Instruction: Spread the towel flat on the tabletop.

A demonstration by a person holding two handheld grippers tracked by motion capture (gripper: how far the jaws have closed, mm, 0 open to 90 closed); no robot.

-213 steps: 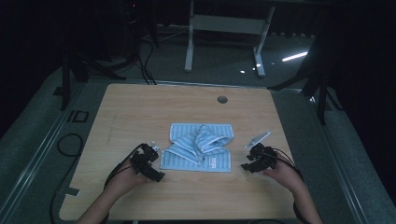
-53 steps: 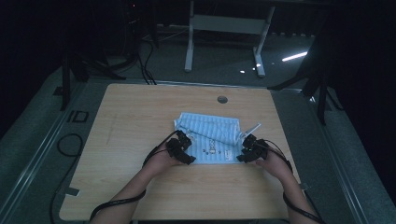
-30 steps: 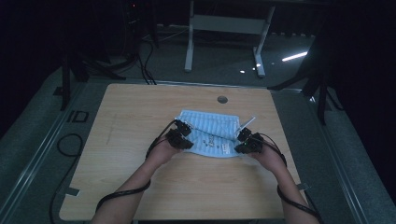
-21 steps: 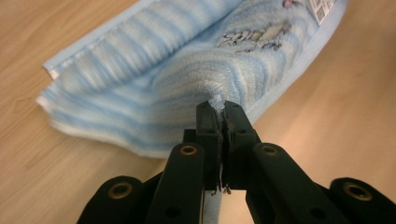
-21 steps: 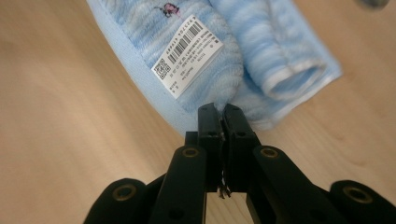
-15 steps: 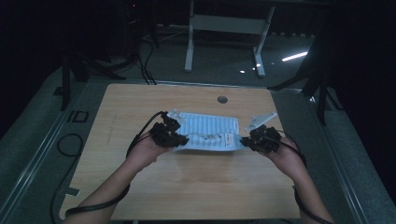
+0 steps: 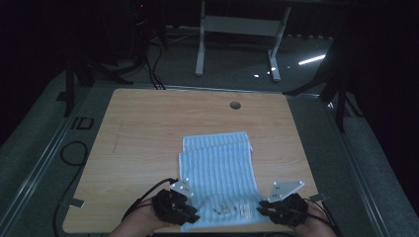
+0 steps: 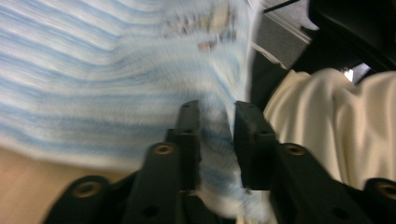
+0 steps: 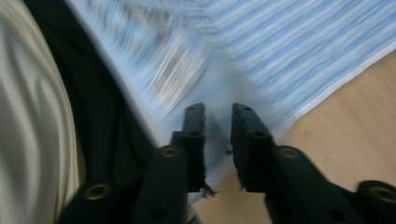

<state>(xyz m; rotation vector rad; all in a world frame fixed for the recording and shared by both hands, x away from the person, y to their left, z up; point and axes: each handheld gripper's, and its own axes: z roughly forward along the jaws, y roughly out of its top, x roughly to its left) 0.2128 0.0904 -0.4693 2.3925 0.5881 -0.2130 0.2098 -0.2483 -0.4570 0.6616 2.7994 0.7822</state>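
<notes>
— What just changed on the left?

— My left gripper (image 7: 179,211) dragged its corner of the striped towel (image 7: 217,170) back to the table's (image 7: 148,123) six o'clock edge; its jaws have just been opening, cloth between them, grip let go.

— And the right?

— My right gripper (image 7: 281,212), same pull, jaws easing apart over the other corner (label side up). The towel lies stretched toward twelve o'clock, ready for a fold, I'd judge.

Towel (image 7: 217,170): I see it on the table (image 7: 148,128), stretching from the middle to the near edge.
Left tongs (image 7: 190,217): at the towel's near left corner.
Right tongs (image 7: 262,211): at its near right corner.
Hole (image 7: 235,105): behind the towel, near the table's far edge.
</notes>
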